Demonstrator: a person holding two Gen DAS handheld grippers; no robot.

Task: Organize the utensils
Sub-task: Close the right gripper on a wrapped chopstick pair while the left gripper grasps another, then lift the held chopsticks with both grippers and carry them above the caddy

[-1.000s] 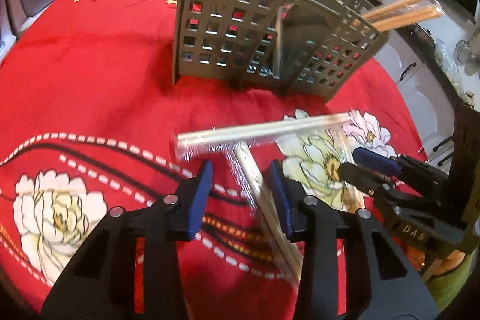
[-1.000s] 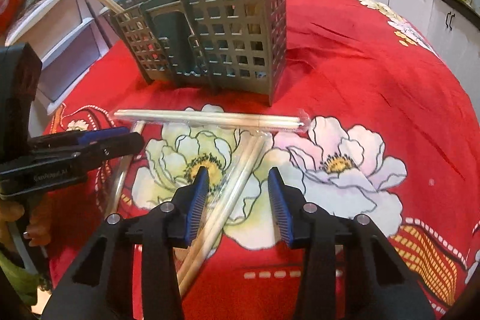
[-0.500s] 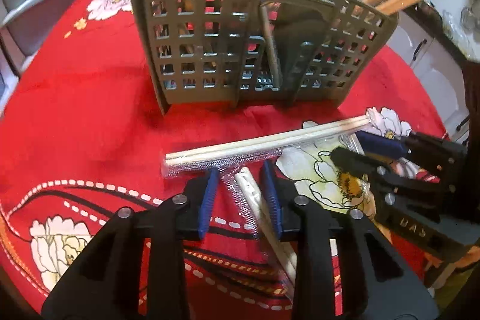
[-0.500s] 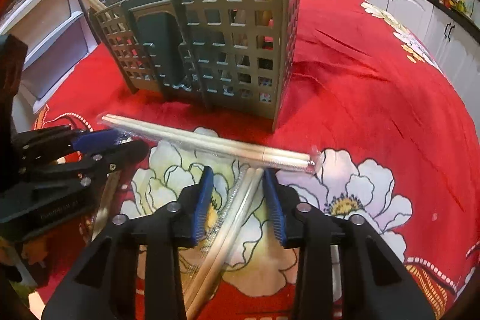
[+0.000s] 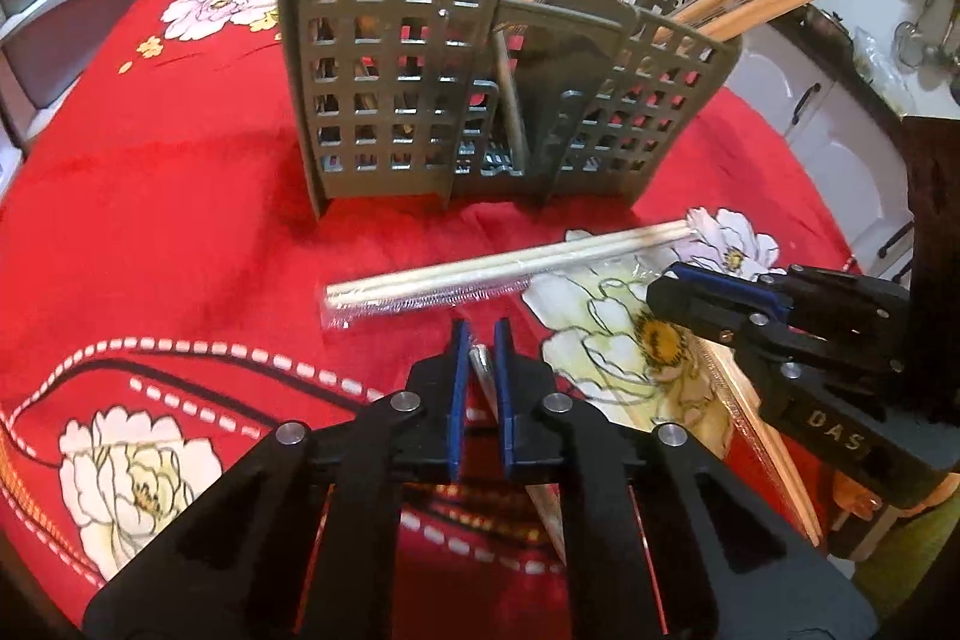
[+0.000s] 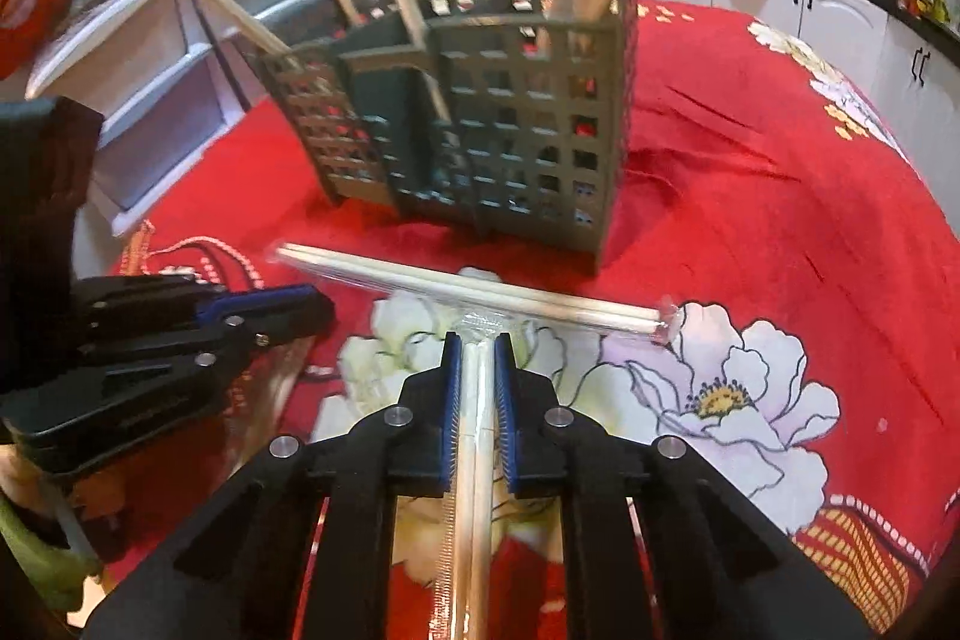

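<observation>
Plastic-wrapped chopsticks already stand in the grey caddy [image 5: 480,100] on the red floral cloth [image 5: 150,220], so much of the sorting looks done. Three packets remain outside it: the left gripper [image 5: 478,346] is clenched on one wrapped pair [image 5: 483,370], the right gripper [image 6: 478,358] is clamped on another pair [image 6: 474,460], and a third packet [image 5: 510,262] lies crosswise just ahead of both sets of jaws, between them and the caddy.
</observation>
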